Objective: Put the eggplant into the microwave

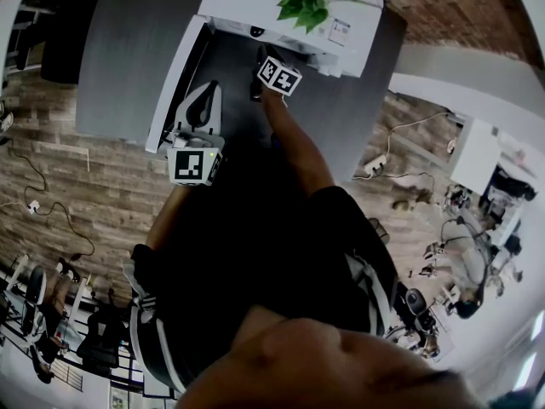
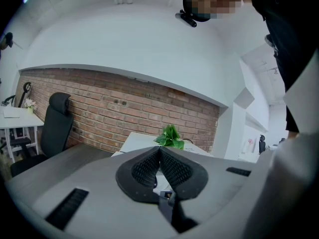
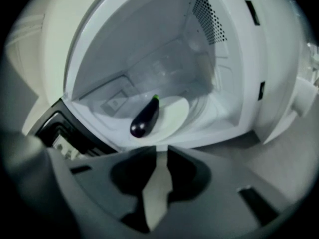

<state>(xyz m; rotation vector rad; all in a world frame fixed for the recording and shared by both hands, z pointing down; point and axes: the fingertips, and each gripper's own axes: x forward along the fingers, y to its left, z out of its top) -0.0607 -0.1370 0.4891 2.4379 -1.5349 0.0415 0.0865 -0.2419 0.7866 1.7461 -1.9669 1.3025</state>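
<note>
Right tongs (image 3: 160, 150) gape empty just outside the microwave (image 3: 234, 73) rim, eggplant (image 3: 144, 117) inside.

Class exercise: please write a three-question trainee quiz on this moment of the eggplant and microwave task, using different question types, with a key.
1. True or false: the eggplant lies inside the microwave, on its white plate.
2. Which gripper's jaws are closed together? A) left gripper B) right gripper C) both
3. Fill in: between its jaws, the right gripper holds ____.

Key: 1 true; 2 A, since the right jaws stand slightly apart; 3 nothing.
</note>
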